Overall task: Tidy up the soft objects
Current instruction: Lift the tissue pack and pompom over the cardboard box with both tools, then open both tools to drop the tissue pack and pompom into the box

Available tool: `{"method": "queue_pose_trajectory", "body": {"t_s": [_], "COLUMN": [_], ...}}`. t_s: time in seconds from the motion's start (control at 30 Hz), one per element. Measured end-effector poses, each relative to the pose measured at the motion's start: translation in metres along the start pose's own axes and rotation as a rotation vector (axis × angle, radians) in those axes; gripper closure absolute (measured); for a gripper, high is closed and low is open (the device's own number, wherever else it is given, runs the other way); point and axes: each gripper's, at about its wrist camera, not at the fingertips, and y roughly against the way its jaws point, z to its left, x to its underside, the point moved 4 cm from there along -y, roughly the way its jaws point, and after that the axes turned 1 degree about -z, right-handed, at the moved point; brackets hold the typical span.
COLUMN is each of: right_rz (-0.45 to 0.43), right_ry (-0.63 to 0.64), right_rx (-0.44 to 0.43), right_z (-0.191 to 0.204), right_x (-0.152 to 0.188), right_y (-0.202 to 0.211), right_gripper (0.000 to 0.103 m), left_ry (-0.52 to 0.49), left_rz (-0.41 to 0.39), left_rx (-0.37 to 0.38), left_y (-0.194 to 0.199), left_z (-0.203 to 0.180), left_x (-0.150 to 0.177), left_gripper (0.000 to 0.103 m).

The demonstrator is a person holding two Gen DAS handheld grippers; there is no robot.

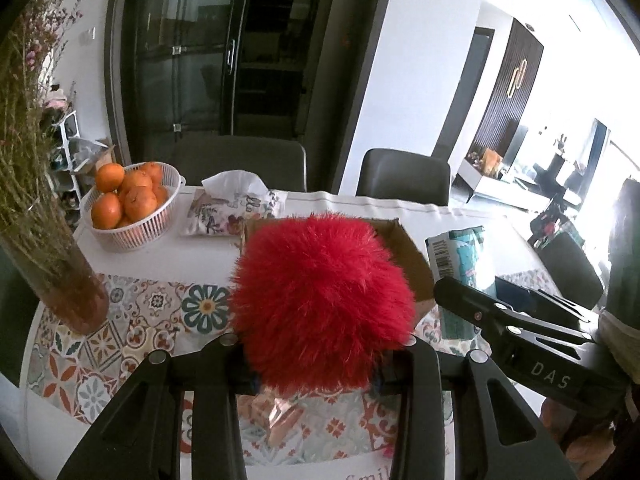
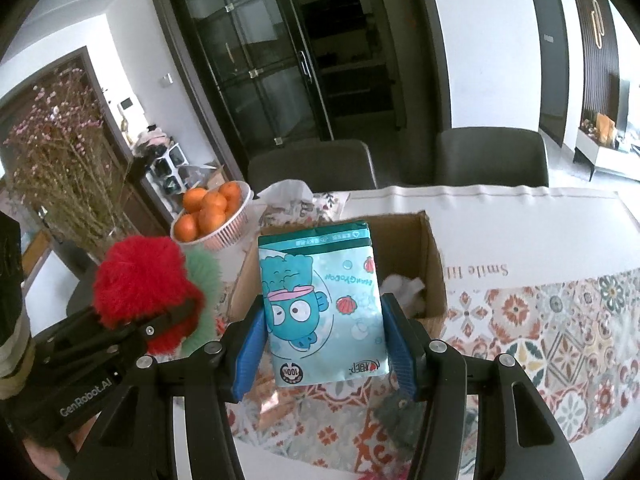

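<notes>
While the left tool (image 1: 316, 360) clamps a red fluffy toy (image 1: 320, 300) and the right tool (image 2: 324, 344) grips a teal tissue pack (image 2: 320, 308), both hang above the cardboard box (image 2: 432, 264) holding something white; oranges (image 1: 124, 196) fill a white basket (image 1: 136, 228) on the surface (image 1: 160, 256).

I see a table (image 1: 132, 258) under a white cloth with patterned tile print, on it a cardboard box (image 2: 434, 276), a basket of oranges (image 1: 130, 206), a floral tissue pack (image 1: 224, 210), a vase of dried flowers (image 1: 60, 276).
</notes>
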Motion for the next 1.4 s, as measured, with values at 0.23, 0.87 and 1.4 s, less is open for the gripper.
{"method": "queue_pose_trajectory", "body": {"t_s": [0.23,0.87,1.4], "right_rz": [0.026,0.221,0.368], "right_ry": [-0.016,-0.007,-0.072], "right_rx": [0.011,0.073,0.060], "right_z": [-0.005,-0.030,-0.052], "right_x": [-0.022,-0.046,-0.028], "right_y": [-0.014,-0.088,-0.140], "right_gripper": [0.047,0.047,0.047], "left_ry": [0.021,-0.002,-0.045], "left_rz": [0.004,0.178,0.336], "left_rx": [0.017,0.001,-0.028], "left_y": [-0.013,-0.092,-0.145], "left_z": [0.001,0.011,0.013], "left_x": [-0.024,-0.048,-0.030], "left_gripper": [0.066,0.066,0.064]}}
